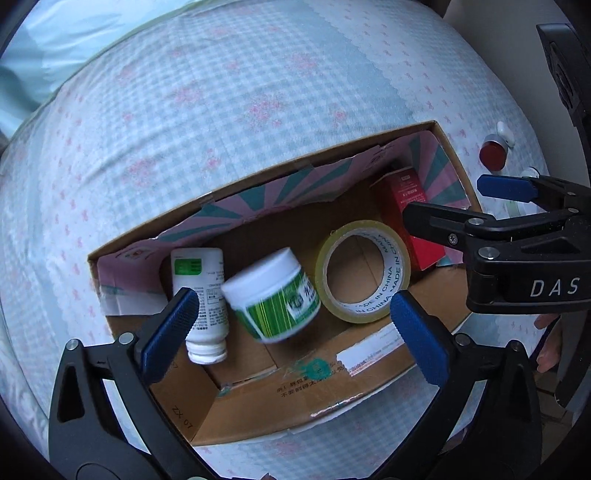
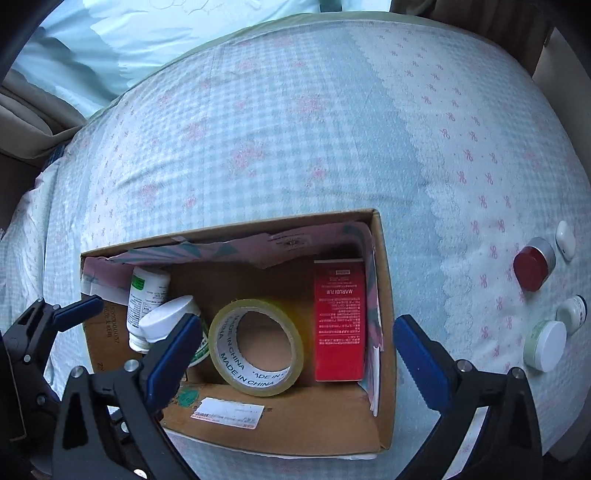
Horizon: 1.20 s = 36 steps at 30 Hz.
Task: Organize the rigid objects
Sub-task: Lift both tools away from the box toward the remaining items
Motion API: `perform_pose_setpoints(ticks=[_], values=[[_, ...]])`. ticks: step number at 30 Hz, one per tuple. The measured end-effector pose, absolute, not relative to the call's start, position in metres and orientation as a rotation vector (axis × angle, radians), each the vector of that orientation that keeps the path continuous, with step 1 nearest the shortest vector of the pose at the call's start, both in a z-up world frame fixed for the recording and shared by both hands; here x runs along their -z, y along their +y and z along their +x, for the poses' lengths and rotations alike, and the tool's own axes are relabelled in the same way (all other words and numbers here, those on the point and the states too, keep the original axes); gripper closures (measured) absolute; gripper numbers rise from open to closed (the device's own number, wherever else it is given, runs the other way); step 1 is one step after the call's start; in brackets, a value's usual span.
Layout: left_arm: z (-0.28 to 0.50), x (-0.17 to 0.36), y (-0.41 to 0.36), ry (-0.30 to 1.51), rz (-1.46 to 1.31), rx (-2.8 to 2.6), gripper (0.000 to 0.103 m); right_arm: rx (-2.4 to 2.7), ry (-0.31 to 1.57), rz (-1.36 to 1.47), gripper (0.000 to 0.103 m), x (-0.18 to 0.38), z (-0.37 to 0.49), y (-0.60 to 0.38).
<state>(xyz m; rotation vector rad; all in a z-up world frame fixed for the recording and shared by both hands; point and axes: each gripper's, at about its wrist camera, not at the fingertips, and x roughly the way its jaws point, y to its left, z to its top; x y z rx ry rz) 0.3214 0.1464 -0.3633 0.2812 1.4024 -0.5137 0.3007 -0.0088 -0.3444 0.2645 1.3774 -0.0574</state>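
An open cardboard box (image 1: 332, 391) (image 2: 384, 295) sits on the bed. Inside lie a white pill bottle (image 1: 201, 291) (image 2: 144, 295), a white jar with a green label (image 1: 273, 295) (image 2: 166, 319), blurred and tilted, a roll of clear tape (image 1: 364, 271) (image 2: 256, 347) and a red carton (image 1: 406, 214) (image 2: 340, 317). My left gripper (image 1: 291, 328) is open above the box, with the jar between its fingers but apart from them. My right gripper (image 2: 295, 354) is open and empty over the box's right part; it also shows in the left wrist view (image 1: 461, 203).
On the bedspread right of the box lie a red-lidded jar (image 2: 533, 264) (image 1: 493, 155), a small white case (image 2: 565, 240), a small dark-capped jar (image 2: 572, 312) and a white-lidded green jar (image 2: 546, 345). A pale blue pillow (image 2: 129, 33) lies at the far end.
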Motion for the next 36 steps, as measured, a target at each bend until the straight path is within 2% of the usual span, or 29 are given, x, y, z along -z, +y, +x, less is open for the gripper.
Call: perform_pose_setpoints(ticks=[15, 25, 32, 36], values=[[0.303, 0.339, 0.159, 1.377, 0.266, 0.488, 0.0, 0.077, 1.348, 0.224, 0.0, 0.32, 0.286, 0.001], [0.271, 0.25, 0.171, 1.262, 0.232, 0.448, 0.0, 0.066, 1.262, 0.183, 0.0, 0.24, 0.233, -0.002], [0.229, 0.195, 0.143, 1.177, 0.169, 0.479, 0.0, 0.144, 1.148, 0.207, 0.0, 0.177, 0.165, -0.06], [0.2, 0.178, 0.108, 1.129, 0.153, 0.478, 0.0, 0.193, 1.135, 0.175, 0.0, 0.16, 0.131, -0.109]])
